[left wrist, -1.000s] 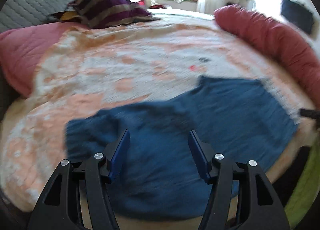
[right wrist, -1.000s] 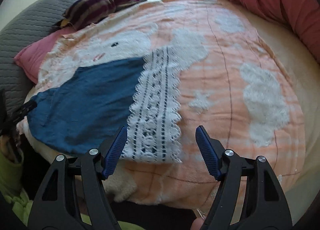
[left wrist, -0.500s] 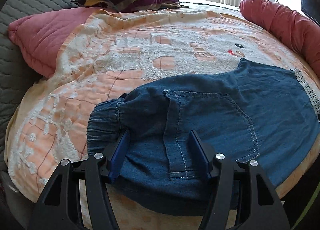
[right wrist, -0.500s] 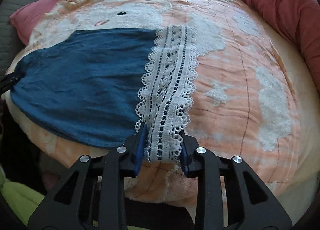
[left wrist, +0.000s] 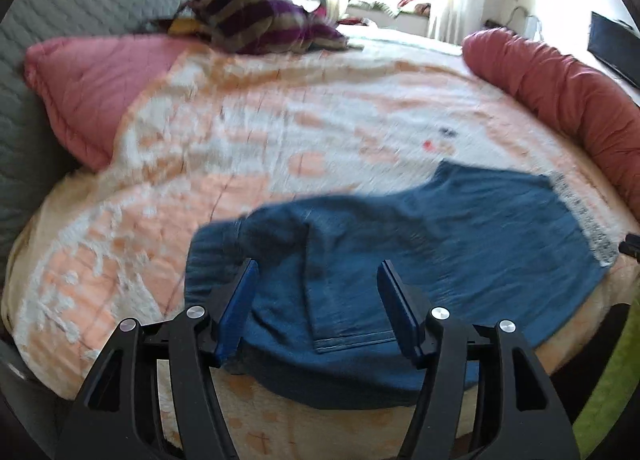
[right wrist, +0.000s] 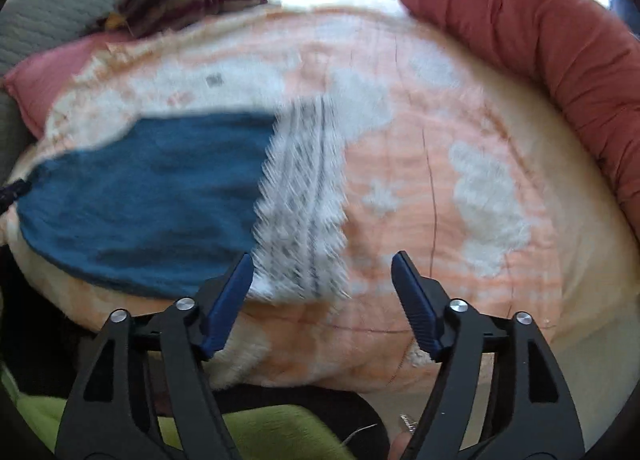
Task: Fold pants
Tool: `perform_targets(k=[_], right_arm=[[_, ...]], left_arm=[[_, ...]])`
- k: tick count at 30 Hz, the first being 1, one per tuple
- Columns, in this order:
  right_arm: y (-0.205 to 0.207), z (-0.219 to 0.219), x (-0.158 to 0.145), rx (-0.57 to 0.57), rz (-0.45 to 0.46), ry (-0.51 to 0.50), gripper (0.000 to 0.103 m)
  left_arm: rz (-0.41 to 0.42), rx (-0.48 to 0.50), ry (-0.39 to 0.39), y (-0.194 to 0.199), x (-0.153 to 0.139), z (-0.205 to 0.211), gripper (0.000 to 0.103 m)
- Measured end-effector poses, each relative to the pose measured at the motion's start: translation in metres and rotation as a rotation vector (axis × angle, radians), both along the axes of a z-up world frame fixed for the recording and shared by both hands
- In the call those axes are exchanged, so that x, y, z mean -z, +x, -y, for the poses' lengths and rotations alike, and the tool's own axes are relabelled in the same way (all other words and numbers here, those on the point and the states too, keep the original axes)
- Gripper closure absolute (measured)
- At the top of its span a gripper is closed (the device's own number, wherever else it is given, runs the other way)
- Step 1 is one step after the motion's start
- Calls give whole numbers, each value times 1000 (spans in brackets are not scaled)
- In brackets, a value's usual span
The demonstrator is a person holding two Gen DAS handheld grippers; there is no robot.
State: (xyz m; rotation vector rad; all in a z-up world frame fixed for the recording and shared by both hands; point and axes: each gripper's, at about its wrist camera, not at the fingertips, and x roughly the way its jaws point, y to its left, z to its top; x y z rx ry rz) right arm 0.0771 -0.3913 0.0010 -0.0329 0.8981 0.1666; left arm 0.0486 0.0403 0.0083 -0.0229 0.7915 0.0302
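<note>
Lying flat along the near edge of the peach-and-white fleecy blanket (left wrist: 240, 148): blue denim pants (left wrist: 460, 244), waistband end to the left, white lace hem (right wrist: 304, 200) to the right.

Left gripper (left wrist: 316, 272): jaws apart, astride the denim by the pocket, not pressing. Right gripper (right wrist: 322, 260): jaws just sprung wide, the lace hem's near corner showing between the tips, unpinched.

Risks, as judged:
- Nips only the lace fringe on closing; flimsy, likely to slip out or stretch mid-lift.
- Catches the blanket's pile along with the cloth, dragging bedding into the fold.
- Takes one layer at the waistband, letting the lower layer lag and skew the fold.
- Lifts unevenly between the two ends, giving a crooked crease.
- Pulls towards the bed edge, so the pants slide off.

Around: a long red padded bolster (left wrist: 560, 92) curving along the right, a pink quilted pillow (left wrist: 92, 84) at left, a purple-striped cushion (left wrist: 256, 20) far back. All well apart from the pants; nothing in the way of folding across the middle. Lime-green cloth (right wrist: 260, 436) below the bed edge.
</note>
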Motion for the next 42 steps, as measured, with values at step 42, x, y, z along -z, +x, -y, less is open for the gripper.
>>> perform_targets(k=[42], right_arm=[[9,-50,-30,15,156,170,9]], left_arm=[[-34,280,45,23,-9,107,4]])
